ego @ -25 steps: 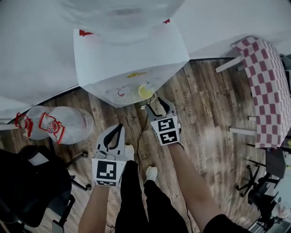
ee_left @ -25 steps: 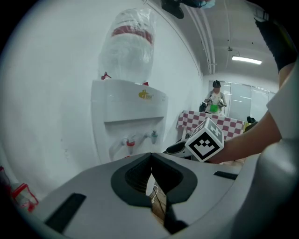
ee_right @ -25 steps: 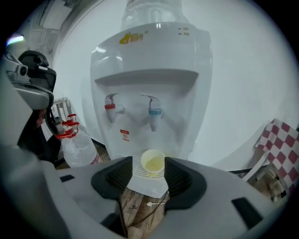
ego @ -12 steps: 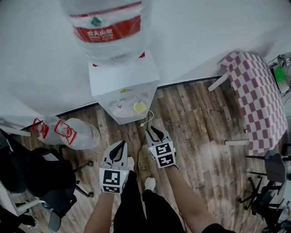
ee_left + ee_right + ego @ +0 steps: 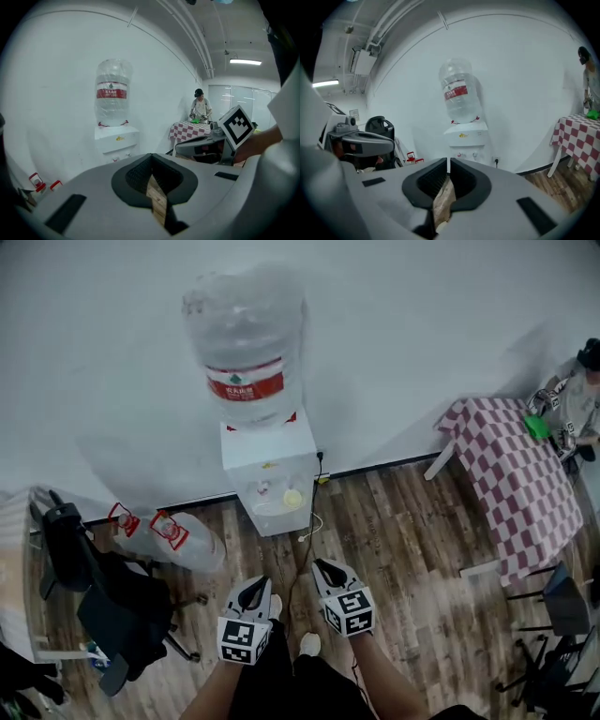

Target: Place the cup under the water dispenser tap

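Note:
The yellow cup point(image 5: 293, 498) stands in the alcove of the white water dispenser point(image 5: 272, 465), below its taps, under a big clear bottle point(image 5: 246, 343). Both grippers hang well back from it over the wood floor. My left gripper point(image 5: 255, 590) is shut and empty; in the left gripper view its tips point(image 5: 151, 155) meet, with the dispenser point(image 5: 116, 138) far ahead. My right gripper point(image 5: 328, 570) is closing, with only a thin slit between its tips point(image 5: 447, 161) and nothing in them. The right gripper view shows the dispenser point(image 5: 466, 138), but the gripper body hides the cup.
Two spare water bottles point(image 5: 173, 538) lie on the floor left of the dispenser. A black office chair point(image 5: 103, 606) stands at the left. A red-checked table point(image 5: 511, 479) is at the right, with a person point(image 5: 577, 395) beside it. A cable point(image 5: 309, 521) trails from the dispenser.
Both grippers have pulled back and up from the dispenser, which now looks smaller and farther. The right jaws, open near the cup a second ago, have closed. The cup stays in the alcove.

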`<state>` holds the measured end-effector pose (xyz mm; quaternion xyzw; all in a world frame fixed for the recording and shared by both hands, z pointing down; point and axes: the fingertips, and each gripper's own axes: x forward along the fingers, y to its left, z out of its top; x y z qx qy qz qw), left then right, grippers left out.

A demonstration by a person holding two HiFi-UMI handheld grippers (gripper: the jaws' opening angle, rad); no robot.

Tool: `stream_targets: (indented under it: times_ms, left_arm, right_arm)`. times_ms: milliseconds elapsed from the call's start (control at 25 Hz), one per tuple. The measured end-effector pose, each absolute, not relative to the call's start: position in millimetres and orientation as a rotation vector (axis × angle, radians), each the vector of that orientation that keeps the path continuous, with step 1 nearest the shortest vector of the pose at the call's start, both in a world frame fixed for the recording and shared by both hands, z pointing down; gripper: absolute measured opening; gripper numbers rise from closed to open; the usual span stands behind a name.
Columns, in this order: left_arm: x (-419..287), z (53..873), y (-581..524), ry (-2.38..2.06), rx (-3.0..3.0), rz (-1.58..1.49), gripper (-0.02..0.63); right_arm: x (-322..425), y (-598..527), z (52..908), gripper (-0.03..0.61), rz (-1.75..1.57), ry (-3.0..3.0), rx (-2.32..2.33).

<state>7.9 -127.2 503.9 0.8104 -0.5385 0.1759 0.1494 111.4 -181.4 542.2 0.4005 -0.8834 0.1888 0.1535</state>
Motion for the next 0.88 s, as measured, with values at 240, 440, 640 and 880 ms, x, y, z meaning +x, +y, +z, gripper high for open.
stream_targets:
  times_ms: [240, 440, 640, 880]
  left_arm:
    - [2.8, 482.8, -75.2, -1.574, 2.329, 0.532, 0.014]
    - [1.7, 461.5, -68.0, -1.581, 2.386, 0.513, 0.014]
    - [7.2, 442.6, -67.8, -1.554, 2.463, 0.477, 0.014]
    - [-9.0, 437.3, -37.7, -1.513, 2.510, 0.444, 0.014]
  right_arm:
    - [139.8, -120.6, 515.8, 0.023, 0.525, -2.563, 1.173]
    - [149.2, -85.5, 499.5, 0.021, 0.514, -2.589, 1.203]
    - [148.4, -64.0, 481.6, 0.021, 0.535, -2.625, 1.250]
    - [130.6, -34.5, 468.5, 0.021, 0.423, -2.585, 1.281]
